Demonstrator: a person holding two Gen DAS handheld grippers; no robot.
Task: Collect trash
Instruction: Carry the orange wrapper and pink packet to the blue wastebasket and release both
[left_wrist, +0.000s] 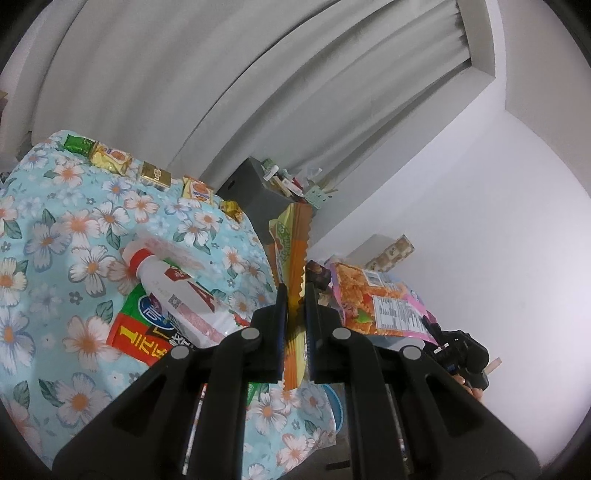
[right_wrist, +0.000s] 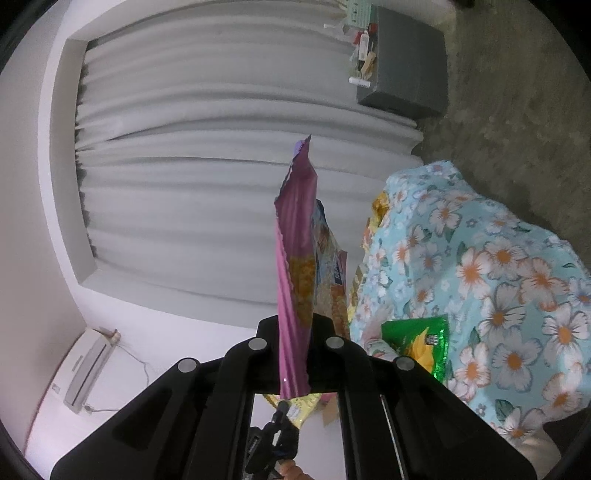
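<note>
- Trash wrappers are held up off the table, one in each gripper, both lifted clear of the flowered tablecloth (left_wrist: 74, 221).
- Left gripper (left_wrist: 294, 306), lower centre of the left wrist view, pinches an orange-and-yellow snack wrapper (left_wrist: 291, 243) by its crimped edge; the wrapper stands upright between the jaws, which are pressed nearly together on it.
- Right gripper (right_wrist: 295, 332), lower centre of the right wrist view, has its jaws clamped on a pink-purple snack bag (right_wrist: 295, 258), which rises up the middle of the frame against the white curtain (right_wrist: 184, 166).
- The same snack bag shows at centre right of the left wrist view as a pink-and-orange pack with a label panel, held beside the orange wrapper.
- On the tablecloth at left centre of the left wrist view lies a white bottle with a red cap (left_wrist: 177, 291), resting on a red-and-green packet (left_wrist: 147, 332).
- A row of small gold and green packets (left_wrist: 110, 157) lines the far table edge at upper left.
- A green packet (right_wrist: 417, 339) lies on the cloth at lower right of the right wrist view.
- A dark bin (right_wrist: 406, 66) with litter in it stands on the floor by the curtain, at upper right of that view.
</note>
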